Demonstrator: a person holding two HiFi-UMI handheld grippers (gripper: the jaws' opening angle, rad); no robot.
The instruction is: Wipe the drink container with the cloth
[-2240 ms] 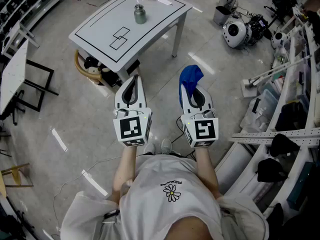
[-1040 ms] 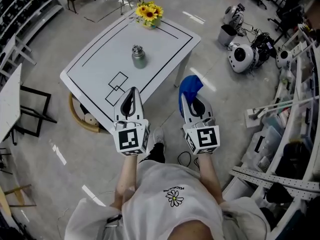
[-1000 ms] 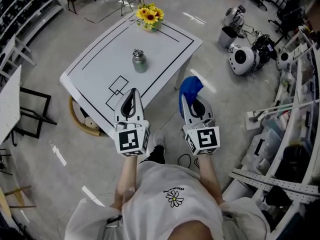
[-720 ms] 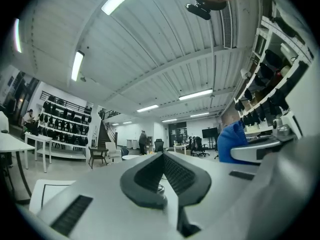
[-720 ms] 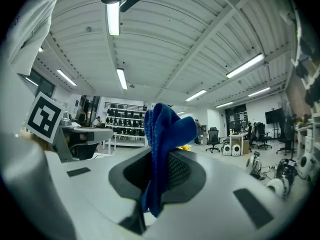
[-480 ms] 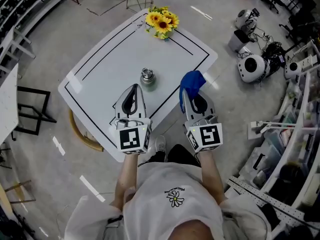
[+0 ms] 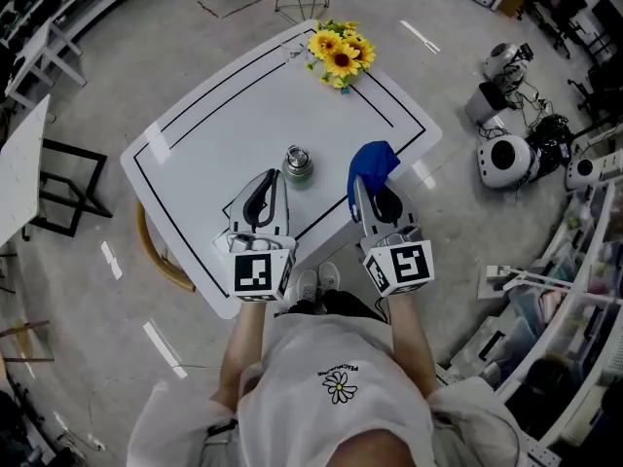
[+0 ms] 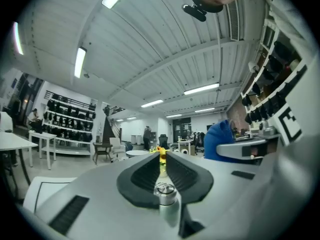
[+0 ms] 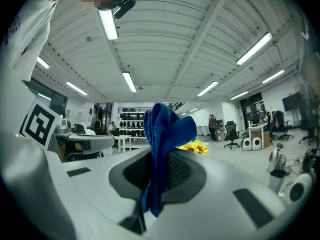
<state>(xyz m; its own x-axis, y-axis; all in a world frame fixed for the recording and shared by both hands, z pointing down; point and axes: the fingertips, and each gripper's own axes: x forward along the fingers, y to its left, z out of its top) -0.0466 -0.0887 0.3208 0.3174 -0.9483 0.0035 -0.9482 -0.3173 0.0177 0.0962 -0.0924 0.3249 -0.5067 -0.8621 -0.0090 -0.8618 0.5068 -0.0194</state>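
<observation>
The drink container [image 7: 298,162], a small metal flask with a round cap, stands upright on the white table [image 7: 214,115]. My left gripper [image 7: 269,177] hangs over the table's near part, just short and left of the flask, with its jaws shut and empty. In the left gripper view the flask [image 8: 166,198] shows close ahead of the left gripper [image 8: 162,156]. My right gripper [image 7: 364,185] is shut on the blue cloth [image 7: 371,161], to the flask's right. The cloth [image 9: 161,149] stands up bunched between the jaws of the right gripper [image 9: 159,160].
A vase of sunflowers [image 7: 341,53] stands at the table's far corner. Black lines mark the tabletop. A black chair frame [image 7: 58,188] is on the left, white round machines [image 7: 511,159] and shelving on the right. A curved wooden piece [image 7: 154,256] sits under the table.
The person has walked up to the table. Both grippers went from over the floor to over its near edge, and the flask now lies close in front of them. The cloth stays gripped.
</observation>
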